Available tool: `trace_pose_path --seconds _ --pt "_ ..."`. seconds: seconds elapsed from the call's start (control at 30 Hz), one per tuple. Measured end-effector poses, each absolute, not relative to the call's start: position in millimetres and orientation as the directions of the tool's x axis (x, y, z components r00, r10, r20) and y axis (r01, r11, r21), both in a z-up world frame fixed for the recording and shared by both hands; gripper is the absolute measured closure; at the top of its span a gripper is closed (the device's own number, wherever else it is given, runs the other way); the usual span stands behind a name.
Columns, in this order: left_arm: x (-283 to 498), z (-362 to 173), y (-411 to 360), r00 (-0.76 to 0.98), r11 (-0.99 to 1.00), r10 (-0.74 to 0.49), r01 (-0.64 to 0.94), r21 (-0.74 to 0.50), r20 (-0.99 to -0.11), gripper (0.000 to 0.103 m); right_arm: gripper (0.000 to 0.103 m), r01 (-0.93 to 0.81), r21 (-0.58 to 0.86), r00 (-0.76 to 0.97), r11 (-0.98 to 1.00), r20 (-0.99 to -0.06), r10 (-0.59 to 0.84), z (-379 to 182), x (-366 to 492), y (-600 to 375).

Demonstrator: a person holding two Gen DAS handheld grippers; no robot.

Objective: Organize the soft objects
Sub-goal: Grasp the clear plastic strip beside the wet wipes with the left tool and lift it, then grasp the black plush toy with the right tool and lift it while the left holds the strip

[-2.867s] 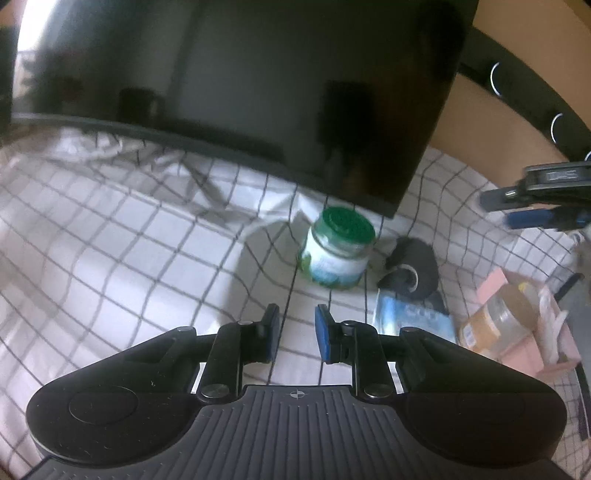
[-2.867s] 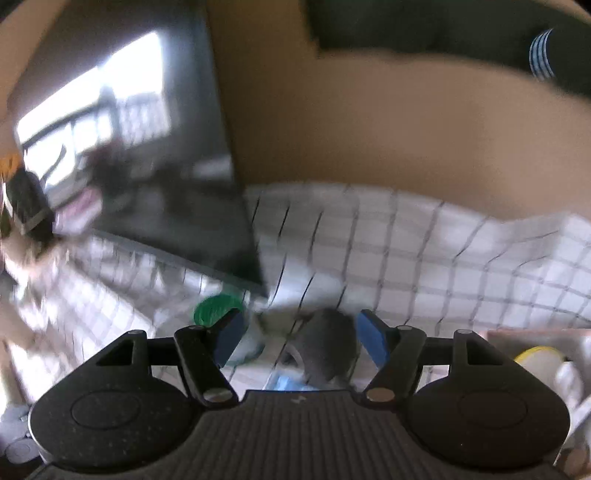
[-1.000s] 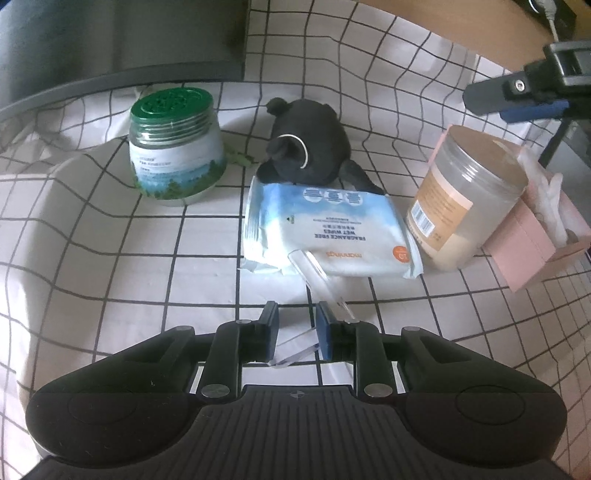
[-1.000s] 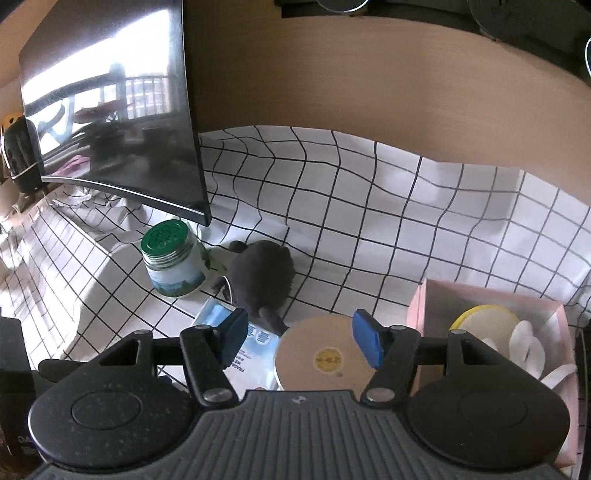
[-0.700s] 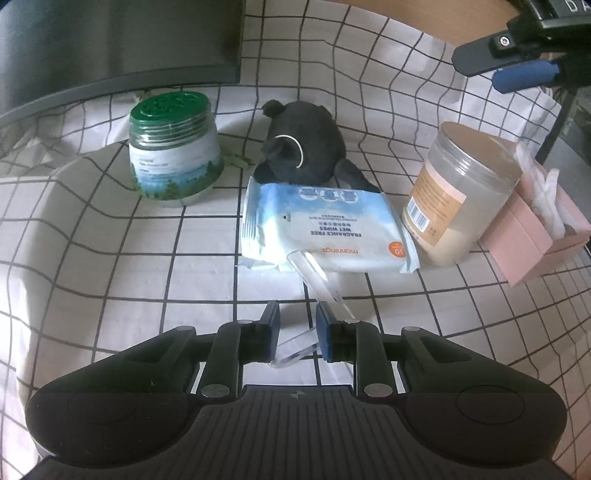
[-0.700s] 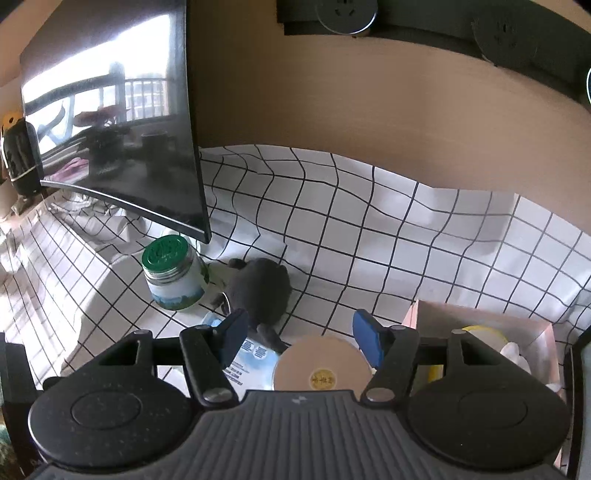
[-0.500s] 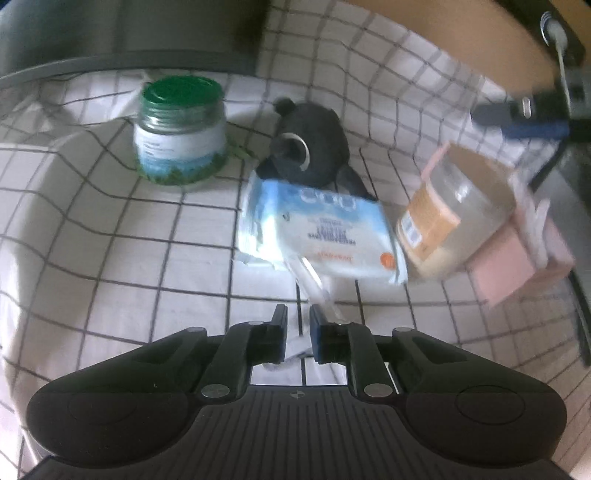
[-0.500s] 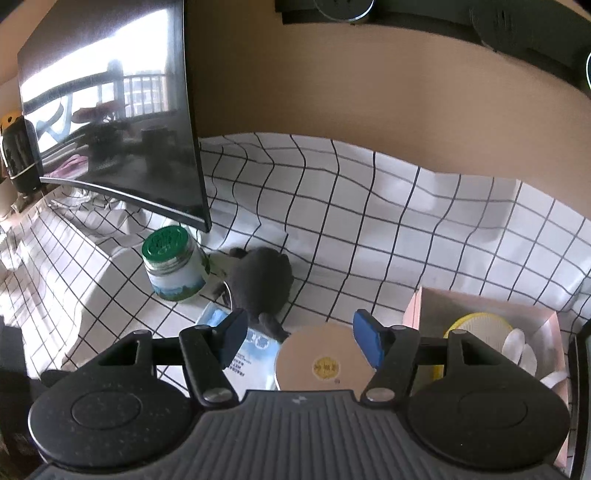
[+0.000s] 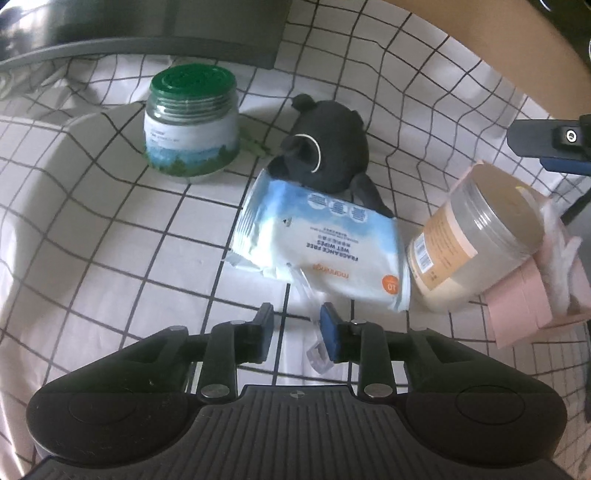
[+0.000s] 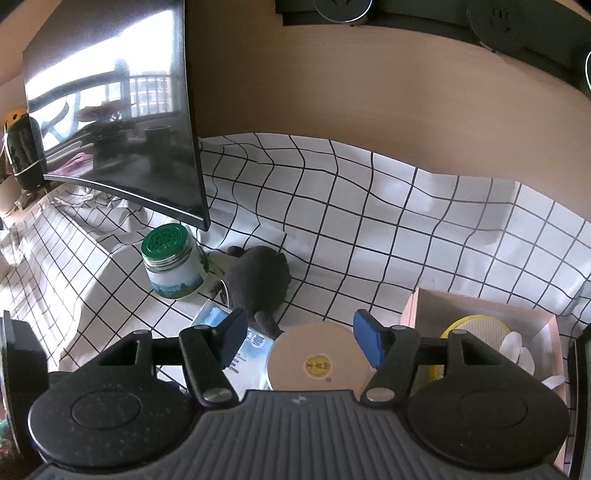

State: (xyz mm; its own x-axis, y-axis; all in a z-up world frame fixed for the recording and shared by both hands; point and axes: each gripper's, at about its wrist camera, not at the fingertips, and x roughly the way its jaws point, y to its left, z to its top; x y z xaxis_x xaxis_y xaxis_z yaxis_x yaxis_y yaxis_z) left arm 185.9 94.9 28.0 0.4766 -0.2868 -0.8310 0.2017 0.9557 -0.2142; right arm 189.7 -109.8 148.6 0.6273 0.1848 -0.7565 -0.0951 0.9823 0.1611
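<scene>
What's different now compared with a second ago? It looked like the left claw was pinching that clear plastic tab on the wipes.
The left gripper has let go: its jaws are opening and the clear tab now lies loose by the right pad. The wet wipes pack sits slightly skewed. The right gripper stays open above the tan-lidded jar. The green-lidded jar, dark plush toy and pink box stayed put.

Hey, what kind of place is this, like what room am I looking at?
Probably a home desk or sideboard against a wall. A dark monitor stands on a checked cloth, sockets sit on the wall above, and household items like a pack of wet wipes lie about.
</scene>
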Motion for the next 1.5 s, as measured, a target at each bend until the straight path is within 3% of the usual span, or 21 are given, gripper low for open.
trace_pose_path --seconds 0.27,0.47,0.6,0.7,0.9,1.07,1.2,1.3,1.5 --pt "189.2 26.9 75.4 0.443 0.965 -0.234 0.211 -0.152 -0.865 0.077 0.039 -0.103 0.191 0.622 0.976 -0.754 0.213 140.6 190.7 -123.4" --pt "181.5 26.2 65.1 0.477 0.967 -0.194 0.24 -0.085 -0.858 0.076 0.039 -0.118 0.188 0.628 0.975 -0.747 0.22 141.1 192.2 -128.6" --pt "174.2 22.9 71.2 0.485 0.948 -0.276 0.279 -0.152 -0.83 0.092 0.039 -0.114 0.23 0.612 0.966 -0.75 0.251 143.3 205.6 -130.6" --pt "166.4 22.9 81.5 0.481 0.936 -0.325 0.288 -0.203 -0.814 0.092 0.033 -0.093 0.288 0.57 0.953 -0.77 0.288 144.2 225.7 -125.3" --pt "152.5 32.8 115.9 0.521 0.927 -0.365 0.282 -0.248 -0.772 0.092 0.033 -0.039 0.355 0.443 0.934 -0.832 0.334 134.7 285.9 -90.7" --pt "147.9 44.8 156.5 0.578 0.929 -0.37 0.23 -0.29 -0.727 0.092 0.033 0.021 0.307 0.307 0.952 -0.908 0.286 101.7 333.6 -49.1" --pt "145.1 53.5 188.6 0.625 0.937 -0.344 0.185 -0.296 -0.701 0.092 0.033 0.081 0.179 0.223 0.98 -0.962 0.157 67.7 355.0 -24.5" --pt "143.9 55.1 211.0 0.643 0.942 -0.325 0.154 -0.298 -0.694 0.092 0.028 0.107 0.177 0.192 0.978 -0.969 0.154 52.9 363.9 -18.0" --pt "157.5 66.1 242.6 0.679 0.956 -0.274 0.116 -0.269 -0.681 0.092 0.037 0.084 0.243 0.207 0.966 -0.953 0.222 65.7 354.2 -19.5"
